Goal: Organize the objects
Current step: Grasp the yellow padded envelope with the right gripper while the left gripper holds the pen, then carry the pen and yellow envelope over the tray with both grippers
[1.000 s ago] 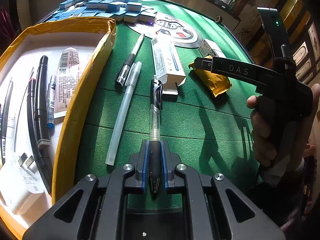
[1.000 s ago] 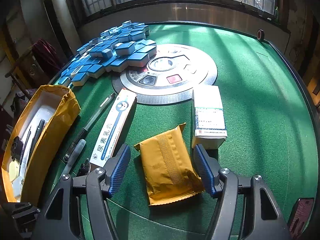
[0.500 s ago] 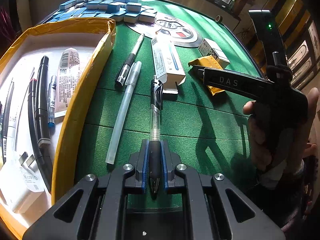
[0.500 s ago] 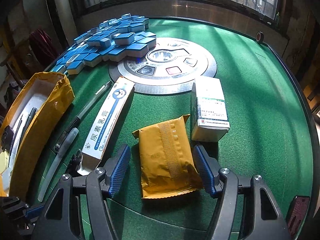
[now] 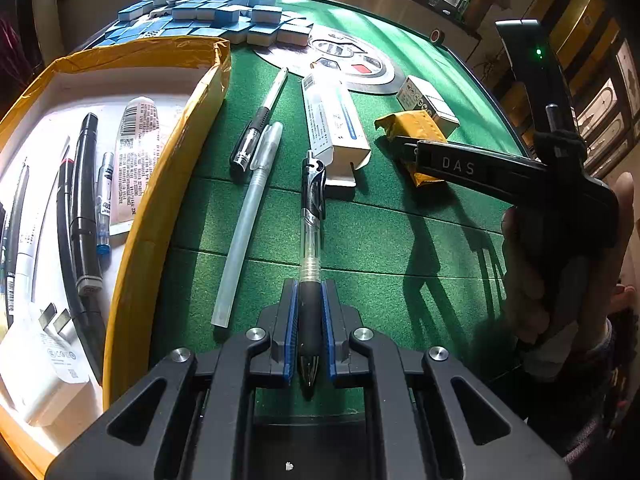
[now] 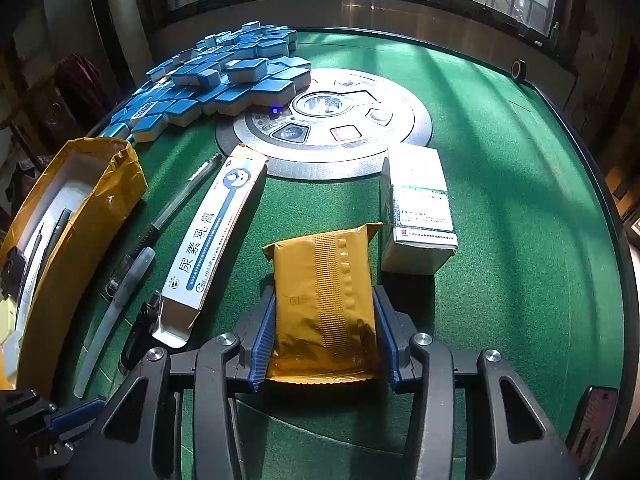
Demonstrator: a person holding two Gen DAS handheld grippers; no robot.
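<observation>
Two hand-held grippers at work on a green felt mahjong table [image 6: 500,208]. The left gripper [image 5: 309,336] is clenched on the rubber grip of a clear-barrelled gel pen [image 5: 311,240], whose clip end points away over the felt; the grasp looks the same as in the views a second and half a second before. The change is on the other side: the right gripper [image 6: 324,334], which a second ago straddled the gold foil packet [image 6: 324,300] with its blue pads well apart from it, now has both pads pressed against the packet's long edges, grasping it near its lower end. The packet lies flat on the felt, between the long white ointment carton [image 6: 218,236] and the white medicine box [image 6: 420,212]. In the left wrist view the yellow-taped box [image 5: 132,264] sits just beside the pen and already holds pens, a tube and a white charger plug. A frosted white pen [image 5: 250,220] and a black-capped pen [image 5: 258,120] lie on the felt between that box and the held pen; blue mahjong tiles [image 6: 224,80] are heaped beyond the table's central dial [image 6: 332,136]. With both items now gripped, the likely next step is lifting each and carrying it to the box; the thin foil may crumple or slip under the pads.
</observation>
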